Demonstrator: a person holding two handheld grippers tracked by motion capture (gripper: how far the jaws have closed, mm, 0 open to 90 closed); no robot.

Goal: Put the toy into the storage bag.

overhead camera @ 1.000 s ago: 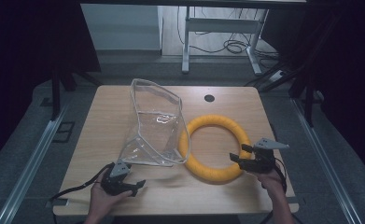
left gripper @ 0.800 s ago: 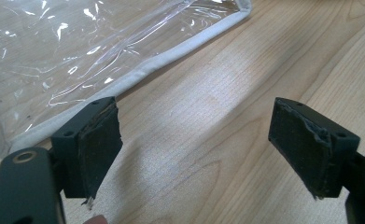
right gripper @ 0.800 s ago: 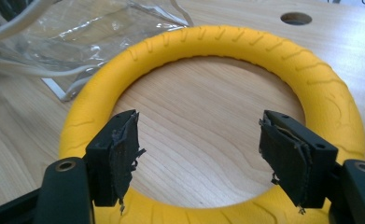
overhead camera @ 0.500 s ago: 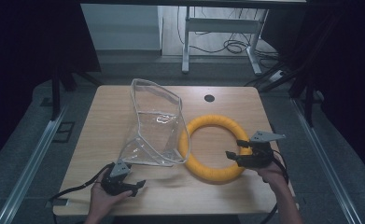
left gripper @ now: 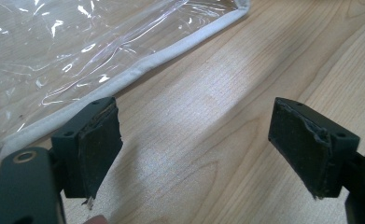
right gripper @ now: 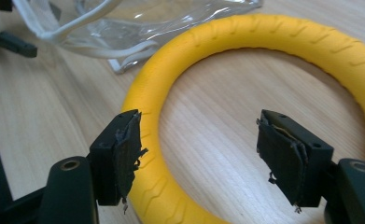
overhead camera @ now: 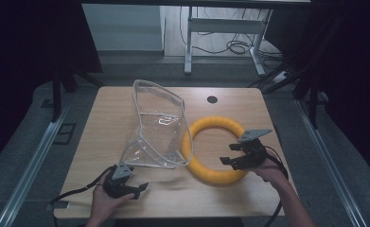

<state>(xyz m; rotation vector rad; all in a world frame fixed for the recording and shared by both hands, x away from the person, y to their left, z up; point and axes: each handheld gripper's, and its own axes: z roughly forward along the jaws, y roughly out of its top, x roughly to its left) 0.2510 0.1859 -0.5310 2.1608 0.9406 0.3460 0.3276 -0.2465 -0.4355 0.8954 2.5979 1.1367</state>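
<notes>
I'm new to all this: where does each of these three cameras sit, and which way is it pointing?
High view: above the person's side, looking forward and down on the light wooden table; both hands and grippers show, left gripper, right gripper.
Left gripper view: rides the left gripper, looking past its open jaws at the clear plastic pouch with white piping.
Right gripper view: rides the right gripper, open jaws straddling the yellow foam ring.
Shared: all three show the pouch.

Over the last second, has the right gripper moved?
Yes. The right gripper has moved left and slightly forward, off the yellow ring's right edge to above its opening. The ring and the table's round hole kept their places.
</notes>
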